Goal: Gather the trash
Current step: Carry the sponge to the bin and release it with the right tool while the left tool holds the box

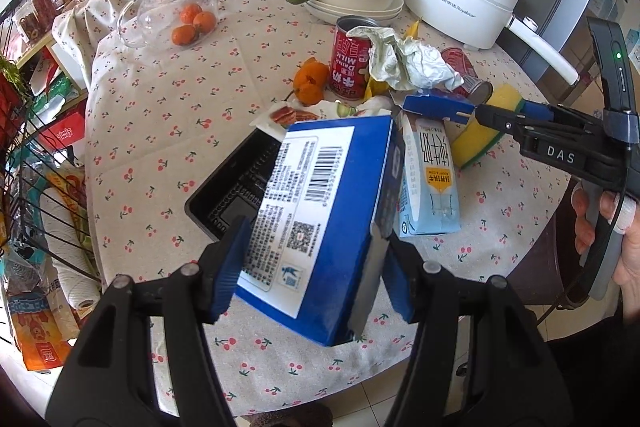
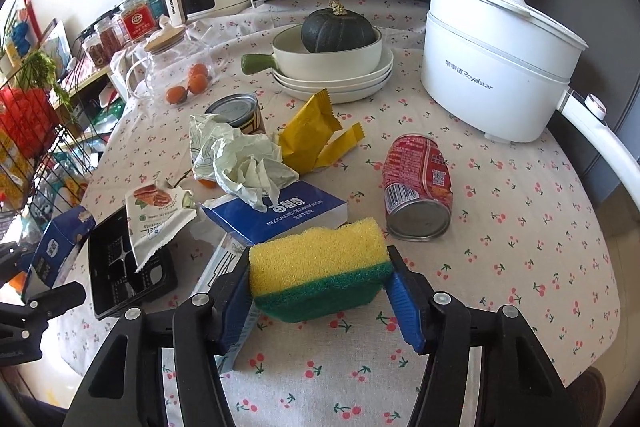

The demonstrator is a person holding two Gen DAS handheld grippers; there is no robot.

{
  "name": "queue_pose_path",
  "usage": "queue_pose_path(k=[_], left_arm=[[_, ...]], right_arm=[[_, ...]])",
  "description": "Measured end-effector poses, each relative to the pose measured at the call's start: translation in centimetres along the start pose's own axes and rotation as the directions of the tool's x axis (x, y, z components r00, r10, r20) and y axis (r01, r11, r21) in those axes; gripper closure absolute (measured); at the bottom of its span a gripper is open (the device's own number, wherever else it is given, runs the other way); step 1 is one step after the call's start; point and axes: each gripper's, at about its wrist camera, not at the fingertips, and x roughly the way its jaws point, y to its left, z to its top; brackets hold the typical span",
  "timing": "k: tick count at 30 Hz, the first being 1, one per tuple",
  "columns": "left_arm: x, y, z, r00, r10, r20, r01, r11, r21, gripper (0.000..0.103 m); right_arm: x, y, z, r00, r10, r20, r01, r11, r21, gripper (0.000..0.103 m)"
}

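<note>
My left gripper [image 1: 312, 277] is shut on a blue box with a white barcode label [image 1: 320, 195], held tilted above a black plastic tray [image 1: 236, 195]. My right gripper [image 2: 320, 303] is shut on a yellow and green sponge [image 2: 320, 267], both blue pads against its ends; the sponge rests at the table. Behind the sponge lie a blue biscuit box [image 2: 280, 215], crumpled paper [image 2: 244, 163], a yellow wrapper [image 2: 312, 131], a snack wrapper [image 2: 156, 215] and a red can on its side [image 2: 416, 187]. A light-blue milk carton [image 1: 432, 179] lies beside the held box.
A white electric pot [image 2: 492, 67] stands at the back right, a bowl with a dark squash [image 2: 332, 43] on stacked plates mid-back, a glass jar [image 2: 168, 67] with tangerines back left. An upright red milk can [image 1: 350, 63] stands mid-table. A wire rack [image 1: 36, 187] borders the table's left edge.
</note>
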Motion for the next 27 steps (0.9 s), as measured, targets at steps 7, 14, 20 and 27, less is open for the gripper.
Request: queue_pose_path(k=[7, 14, 20, 27], left_arm=[[-0.6, -2.3, 0.4, 0.999, -0.019, 0.032, 0.018, 0.999, 0.033, 0.040], [-0.6, -7.1, 1.1, 0.996, -0.066, 0.052, 0.060, 0.993, 0.104, 0.040], [-0.2, -12.5, 1.5, 0.991, -0.123, 0.046, 0.112, 0.975, 0.190, 0.040], [0.4, -18.9, 0.8, 0.984, -0.175, 0.031, 0.159, 0.942, 0.296, 0.040]], right_arm=[[-3.7, -2.7, -1.2, 0.999, -0.027, 0.020, 0.026, 0.999, 0.023, 0.041], [-7.4, -6.9, -3.5, 0.996, -0.084, 0.008, 0.084, 0.994, 0.071, 0.041], [-10.7, -11.0, -5.9, 0.992, -0.130, 0.008, 0.128, 0.984, 0.121, 0.041], [-13.9, -15.3, -9.3, 0.982, -0.188, -0.006, 0.186, 0.967, 0.172, 0.041]])
